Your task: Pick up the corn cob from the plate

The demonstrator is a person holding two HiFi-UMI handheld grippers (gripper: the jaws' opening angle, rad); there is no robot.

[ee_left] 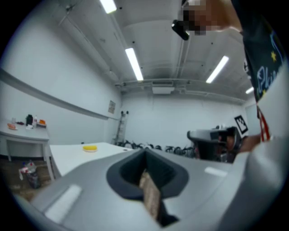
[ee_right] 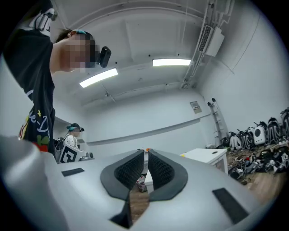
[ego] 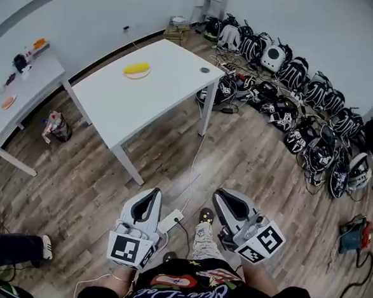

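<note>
Both grey plastic grippers are empty, their dark ribbed pads pressed together. The left gripper (ego: 151, 197) and right gripper (ego: 225, 200) hang low over the wood-plank floor (ego: 250, 156). The smooth yellow corn cob (ego: 137, 68) lies well apart, at about twelve o'clock from the left and eleven from the right. It rests on a shallow round pale plate (ego: 138, 76) atop the white rectangular table (ego: 165, 93), long axis nine-to-three. The left gripper looks nearer.

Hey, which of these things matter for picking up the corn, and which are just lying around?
Job: corn, plate, white table, left gripper, right gripper.
Lying about: backpacks, side table, bag, power strip.
</note>
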